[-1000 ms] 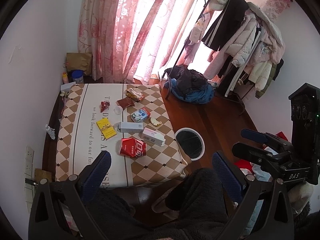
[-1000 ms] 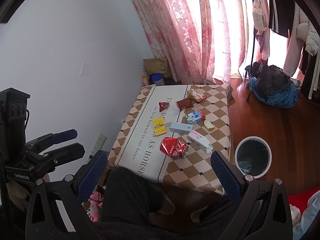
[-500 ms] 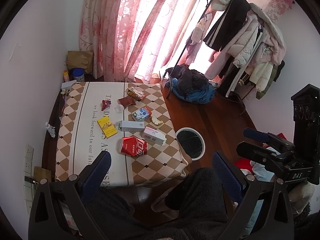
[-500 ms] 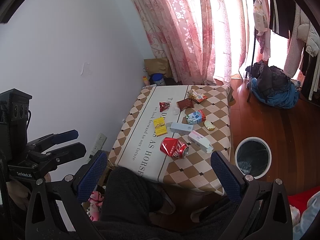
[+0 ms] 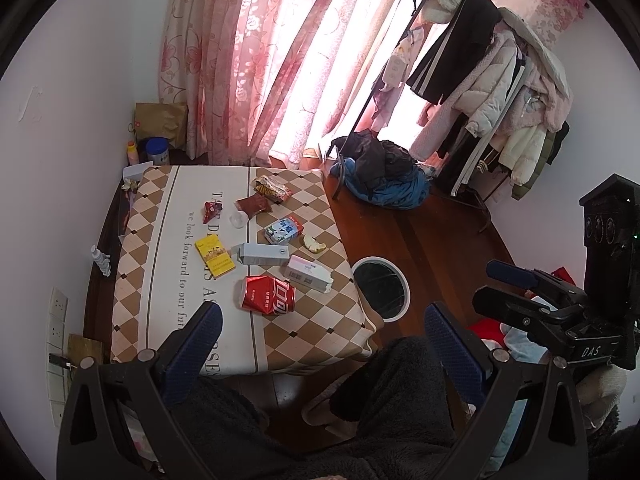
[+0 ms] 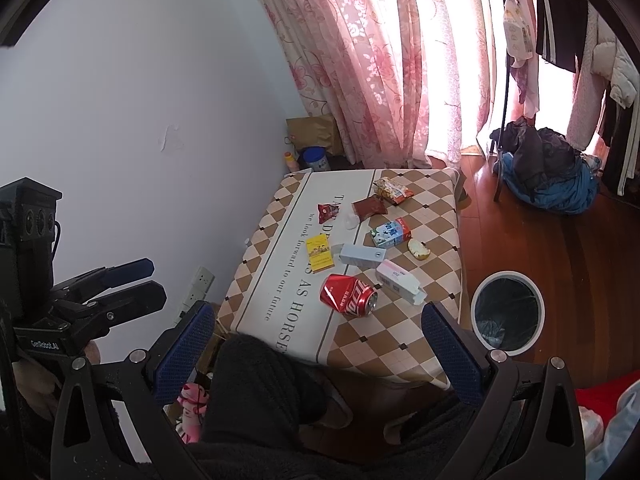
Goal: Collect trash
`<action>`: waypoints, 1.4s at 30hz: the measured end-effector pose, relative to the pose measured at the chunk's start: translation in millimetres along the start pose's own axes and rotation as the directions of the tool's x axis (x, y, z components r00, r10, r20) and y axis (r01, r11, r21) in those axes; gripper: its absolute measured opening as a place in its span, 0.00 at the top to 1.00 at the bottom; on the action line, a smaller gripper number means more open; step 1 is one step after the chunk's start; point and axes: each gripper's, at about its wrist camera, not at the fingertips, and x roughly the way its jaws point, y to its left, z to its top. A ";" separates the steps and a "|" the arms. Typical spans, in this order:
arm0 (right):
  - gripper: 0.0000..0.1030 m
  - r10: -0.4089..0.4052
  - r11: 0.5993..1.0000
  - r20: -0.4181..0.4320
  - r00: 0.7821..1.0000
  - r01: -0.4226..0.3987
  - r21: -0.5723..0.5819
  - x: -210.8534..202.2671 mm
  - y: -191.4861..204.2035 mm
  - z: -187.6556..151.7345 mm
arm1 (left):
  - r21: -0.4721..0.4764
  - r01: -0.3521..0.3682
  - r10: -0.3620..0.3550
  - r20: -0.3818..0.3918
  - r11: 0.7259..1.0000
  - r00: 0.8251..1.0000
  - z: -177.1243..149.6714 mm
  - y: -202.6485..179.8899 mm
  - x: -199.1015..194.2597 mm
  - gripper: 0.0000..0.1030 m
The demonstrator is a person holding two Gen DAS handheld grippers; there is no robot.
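Red crushed can [image 5: 268, 294] lay nearest on the checked table [image 5: 312, 336], boxes and wrappers scattered beyond, the bin [image 5: 380, 289] on the floor just beside. Both the left gripper [image 5: 320, 334] and right gripper [image 6: 316, 336] hovered high, fingers spread wide, empty. Nothing collected yet, it seemed; next up, a descent onto that can.

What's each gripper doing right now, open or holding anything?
Left gripper: open, fingers spread wide, holding nothing, above the table.
Right gripper: open, fingers spread wide, holding nothing.
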 end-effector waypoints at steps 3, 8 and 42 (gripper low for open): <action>0.00 0.002 1.000 -0.001 1.000 -0.002 0.000 -0.1 -0.6 0.3 | 0.000 0.001 -0.001 0.001 1.000 1.000 1.2 -0.4 -0.8 0.00; 0.00 0.001 1.000 -0.001 1.000 -0.001 -0.001 -0.2 -1.0 0.7 | 0.000 0.005 -0.005 -0.001 1.000 1.000 5.9 -0.8 -1.4 0.00; 0.05 -0.211 0.960 -0.408 0.889 0.267 0.087 344.4 -142.2 3.8 | -0.184 -0.516 0.436 -0.347 0.836 0.830 -1.2 153.6 259.9 0.00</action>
